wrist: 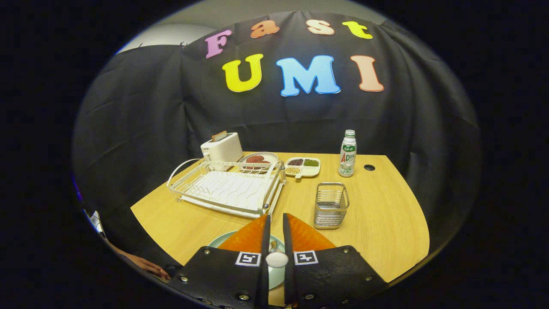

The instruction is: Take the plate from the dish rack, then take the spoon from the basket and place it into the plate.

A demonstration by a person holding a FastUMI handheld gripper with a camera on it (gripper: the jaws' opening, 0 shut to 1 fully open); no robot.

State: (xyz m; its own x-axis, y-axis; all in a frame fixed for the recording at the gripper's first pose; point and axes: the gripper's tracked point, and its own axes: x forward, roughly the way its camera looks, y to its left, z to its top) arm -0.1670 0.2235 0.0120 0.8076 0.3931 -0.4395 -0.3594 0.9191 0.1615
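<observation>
Over the bench's near edge, your gripper points forward and slightly down, its two orange fingers drawn close with only a narrow slot between them. A white spoon sits in that slot; its rounded white end shows between the black finger mounts and a glimpse of its metal part lies further up the gap. Both fingers appear to press on it, though the contact itself is partly hidden.

Directly under the fingers, a pale green plate rests on the wooden bench at its near edge, its rim curving out to the left of the left finger. You hold the spoon just above or against the plate; which of the two cannot be told.

Beyond the fingertips, the white wire dish rack stands toward the bench's left side with no plate in its slots. Just ahead and to the right of the fingers stands the metal wire basket, upright, near the bench's middle.

Along the far edge, a white toaster stands behind the rack with a slice poking out of it. Next to it come a round dish of reddish food, a divided tray of grains and a small bottle with a green cap.

At the near left corner, a hand rests at the bench's edge.
</observation>
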